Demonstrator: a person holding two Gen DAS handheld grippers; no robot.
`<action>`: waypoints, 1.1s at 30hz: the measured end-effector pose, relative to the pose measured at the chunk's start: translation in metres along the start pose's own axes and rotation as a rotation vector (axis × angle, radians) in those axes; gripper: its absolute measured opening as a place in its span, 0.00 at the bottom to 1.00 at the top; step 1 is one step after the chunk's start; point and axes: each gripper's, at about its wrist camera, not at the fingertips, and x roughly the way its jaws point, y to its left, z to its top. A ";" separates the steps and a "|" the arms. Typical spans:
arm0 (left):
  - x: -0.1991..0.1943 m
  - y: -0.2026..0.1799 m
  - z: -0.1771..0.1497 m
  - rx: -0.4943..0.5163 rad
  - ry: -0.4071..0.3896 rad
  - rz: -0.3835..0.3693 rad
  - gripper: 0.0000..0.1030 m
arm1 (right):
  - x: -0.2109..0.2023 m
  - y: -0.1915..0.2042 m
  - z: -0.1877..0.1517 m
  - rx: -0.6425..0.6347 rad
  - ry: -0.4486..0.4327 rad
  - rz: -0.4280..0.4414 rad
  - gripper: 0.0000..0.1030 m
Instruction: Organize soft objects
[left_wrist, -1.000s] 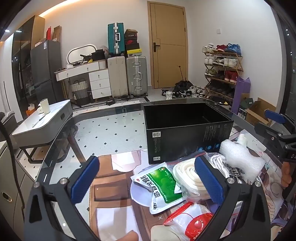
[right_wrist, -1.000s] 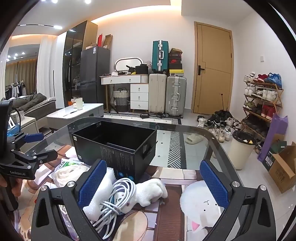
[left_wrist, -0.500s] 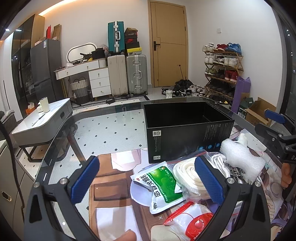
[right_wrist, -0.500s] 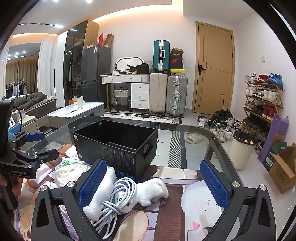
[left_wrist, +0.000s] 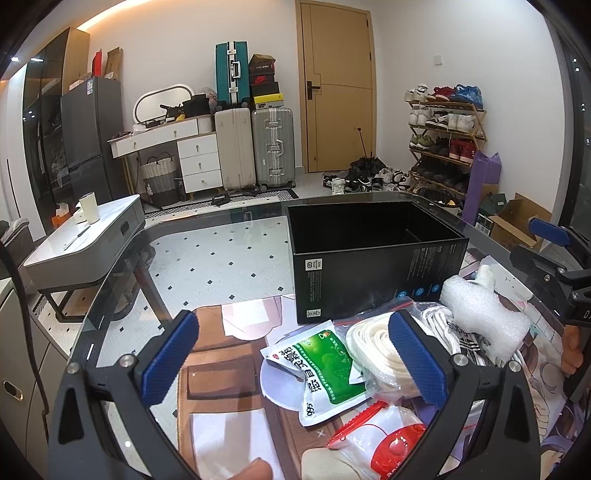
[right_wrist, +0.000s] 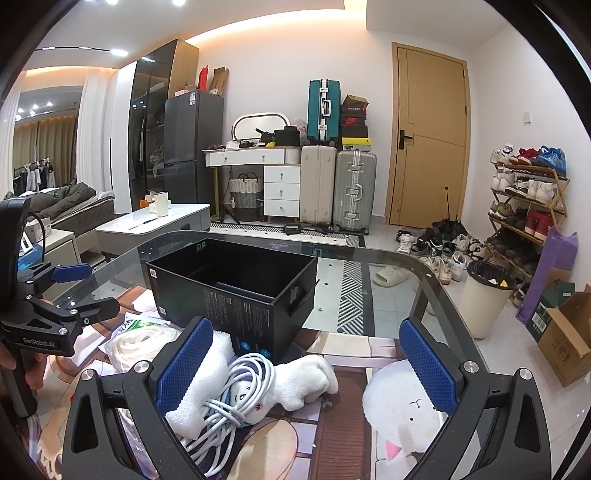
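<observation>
Both tongs are gaping wide, gripping nothing. The left tongs (left_wrist: 291, 354) are hovering over a green packet (left_wrist: 325, 363), with a bag of white rope (left_wrist: 373, 350) at their right finger. The right tongs (right_wrist: 306, 363) are framing a white cable (right_wrist: 236, 391) and a plush toy (right_wrist: 299, 380), foam (right_wrist: 201, 387) touching their left finger. A black box (right_wrist: 236, 291) is sitting just beyond both.
</observation>
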 end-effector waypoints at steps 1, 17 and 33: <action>0.000 0.000 0.000 -0.001 0.000 0.000 1.00 | 0.000 0.000 0.000 0.000 0.000 0.000 1.00; 0.000 0.000 0.001 0.001 0.001 -0.001 1.00 | 0.005 -0.002 -0.007 0.010 -0.001 0.018 1.00; 0.000 -0.001 0.001 0.001 0.001 0.001 1.00 | 0.006 -0.006 -0.003 0.012 -0.001 0.019 1.00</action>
